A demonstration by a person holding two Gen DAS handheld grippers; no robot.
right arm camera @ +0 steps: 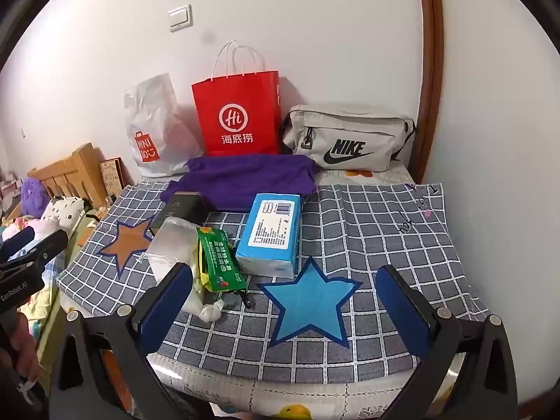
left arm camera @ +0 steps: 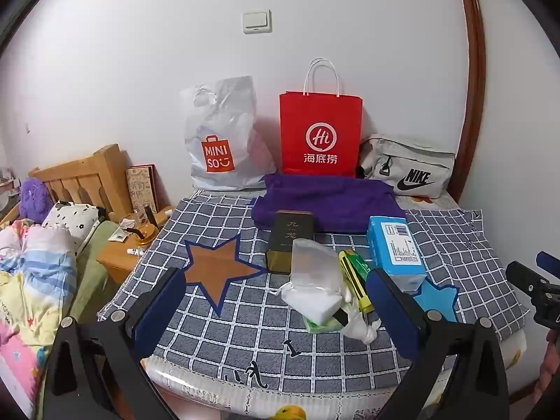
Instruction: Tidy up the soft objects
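Two tools, left tool (left arm camera: 276,301) and right tool (right arm camera: 283,290), we see agape, empty, above checked cloth (right arm camera: 367,231) on table; white wall (left arm camera: 140,70) behind.

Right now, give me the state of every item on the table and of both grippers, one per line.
left gripper: open, empty
right gripper: open, empty
red paper bag: upright against wall
white plastic bag: propped against wall
grey Nike bag: zipped shut
purple cloth: folded flat
blue tissue pack: sealed, lying flat
green packet: lying flat
dark box: upright, closed
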